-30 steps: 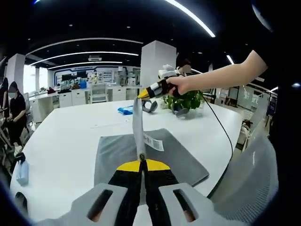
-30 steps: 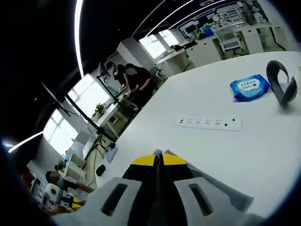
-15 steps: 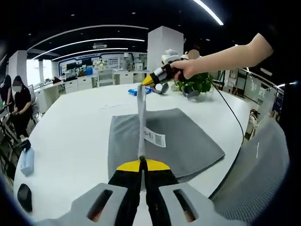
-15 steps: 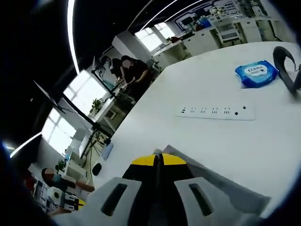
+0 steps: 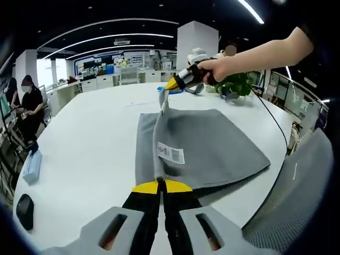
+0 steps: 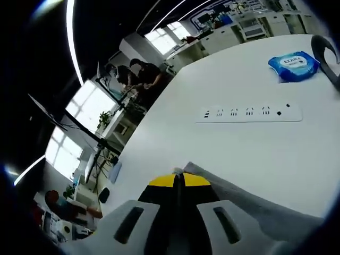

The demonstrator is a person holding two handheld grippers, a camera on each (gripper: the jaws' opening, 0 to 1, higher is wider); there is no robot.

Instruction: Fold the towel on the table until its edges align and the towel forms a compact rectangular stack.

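While two grippers' fingers pinch shut on it, one grey towel [image 5: 212, 143] hangs lifted.

towel [image 5: 212, 143] — lower layer hidden under the folded-over layer; white label [image 5: 171, 153] print too small to read | towel corner hidden between the left gripper [image 5: 160, 185] jaws | right gripper view: blue packet [image 6: 294, 59] lettering blurred — dark curved object [image 6: 328, 61] cut off by the right edge
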